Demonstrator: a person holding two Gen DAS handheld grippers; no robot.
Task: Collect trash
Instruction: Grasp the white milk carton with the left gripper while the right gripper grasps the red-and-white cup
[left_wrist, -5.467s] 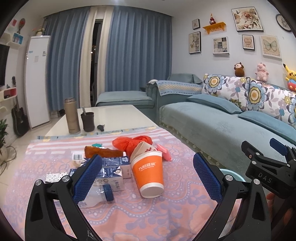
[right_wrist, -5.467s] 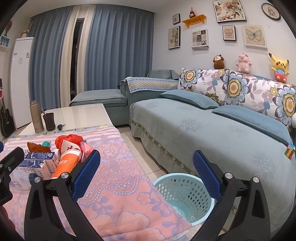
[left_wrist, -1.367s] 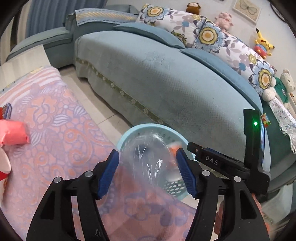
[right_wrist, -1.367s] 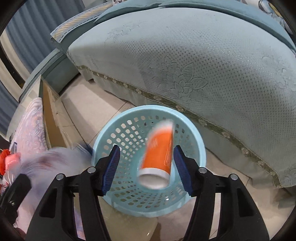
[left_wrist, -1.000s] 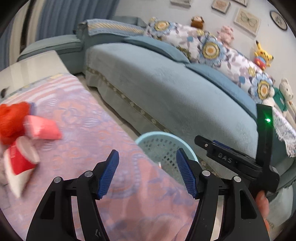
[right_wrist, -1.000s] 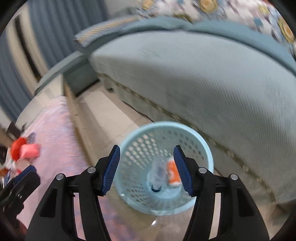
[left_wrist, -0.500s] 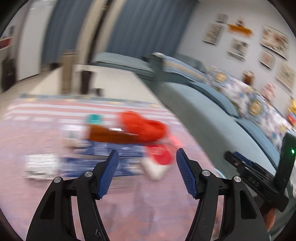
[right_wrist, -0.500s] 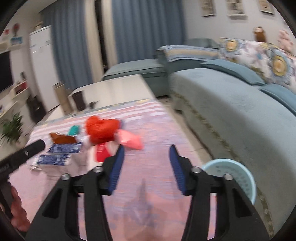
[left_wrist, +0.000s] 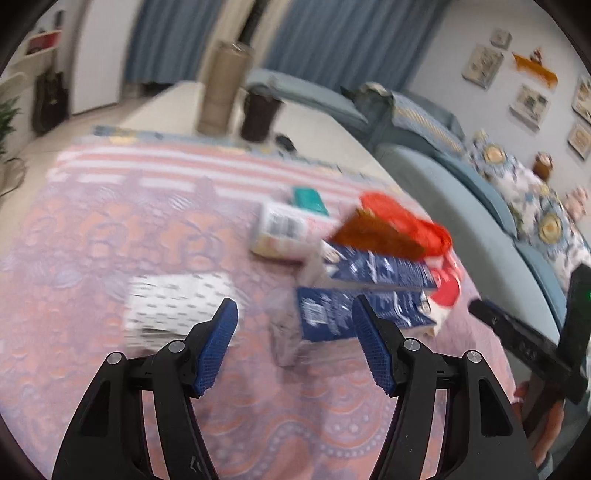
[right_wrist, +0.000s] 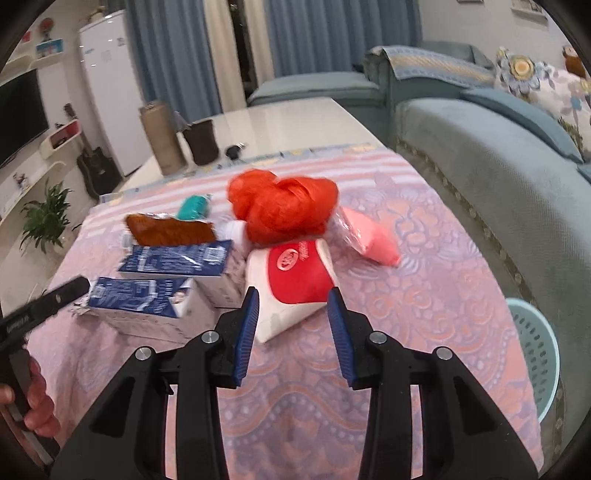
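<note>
Trash lies on the pink patterned tablecloth (right_wrist: 424, 302). My right gripper (right_wrist: 293, 332) is open and empty, its jaws either side of the near end of a tipped red-and-white paper cup (right_wrist: 295, 280). Behind the cup lie a red plastic bag (right_wrist: 284, 203) and a pink pouch (right_wrist: 369, 236). Two blue cartons (right_wrist: 147, 295) lie to the left. My left gripper (left_wrist: 295, 343) is open and empty, just short of the nearer blue carton (left_wrist: 354, 314). A white dotted pack (left_wrist: 177, 299) lies to its left. The light blue basket (right_wrist: 535, 354) stands on the floor at the right.
A brown wrapper (right_wrist: 170, 229), a teal item (right_wrist: 194, 206) and a white barcoded pack (left_wrist: 280, 229) lie among the trash. A tall flask (right_wrist: 162, 136) and a dark cup (right_wrist: 201, 142) stand on the bare table behind. The sofa (right_wrist: 498, 147) runs along the right.
Both grippers have swung from the basket back to the table and closed in on the trash. The orange cup and the clear bottle went into the basket earlier.
</note>
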